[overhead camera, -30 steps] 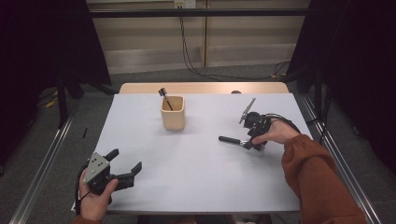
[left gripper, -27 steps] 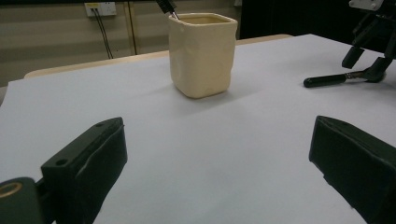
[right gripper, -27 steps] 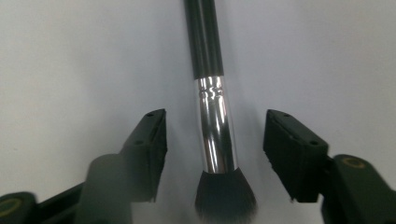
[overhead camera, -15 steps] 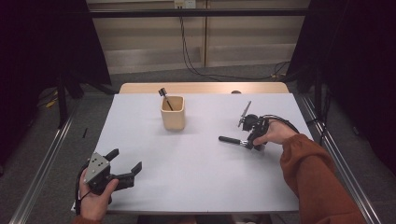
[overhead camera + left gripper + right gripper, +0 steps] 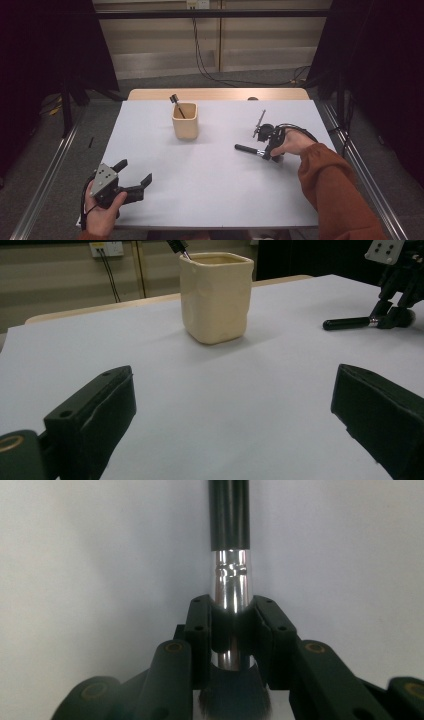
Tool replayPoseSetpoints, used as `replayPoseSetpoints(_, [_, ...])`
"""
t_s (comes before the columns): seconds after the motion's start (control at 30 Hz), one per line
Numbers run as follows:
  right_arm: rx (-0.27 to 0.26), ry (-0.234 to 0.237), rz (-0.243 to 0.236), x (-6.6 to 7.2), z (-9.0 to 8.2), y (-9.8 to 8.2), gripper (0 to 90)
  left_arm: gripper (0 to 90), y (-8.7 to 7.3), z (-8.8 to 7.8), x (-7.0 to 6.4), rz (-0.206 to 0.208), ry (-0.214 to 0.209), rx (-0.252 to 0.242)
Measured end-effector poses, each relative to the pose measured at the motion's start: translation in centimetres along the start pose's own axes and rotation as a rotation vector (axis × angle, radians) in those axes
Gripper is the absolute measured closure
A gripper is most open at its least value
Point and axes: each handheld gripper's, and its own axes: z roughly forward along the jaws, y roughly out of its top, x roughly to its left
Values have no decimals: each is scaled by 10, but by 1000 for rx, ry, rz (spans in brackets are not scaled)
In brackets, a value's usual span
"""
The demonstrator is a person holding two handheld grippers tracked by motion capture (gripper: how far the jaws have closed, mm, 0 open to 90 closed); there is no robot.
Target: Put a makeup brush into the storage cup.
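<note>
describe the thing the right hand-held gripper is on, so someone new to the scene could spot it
On the white table, look right of the cream cup to the right hand-held gripper. Its jaws, which have just been closing, pinch the shiny metal collar of a makeup brush lying flat. Unlike the brush standing in the cup, this one lies on the table, black handle pointing toward the cup side.

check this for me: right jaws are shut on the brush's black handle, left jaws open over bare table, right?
Not quite. The right gripper is shut on the brush at its silver metal collar, not the black handle, as the right gripper view shows. The left gripper is indeed open over bare table.
</note>
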Motion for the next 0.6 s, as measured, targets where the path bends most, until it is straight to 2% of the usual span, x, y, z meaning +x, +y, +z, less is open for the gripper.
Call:
replayPoseSetpoints(0.37, [-4,-2,8,-1,0,0,718,42,0,0,1,0,7,4])
replayPoseSetpoints(0.6, [-36,23,45,-3,-6,-5,718,42,0,-1,1,-1,8,7])
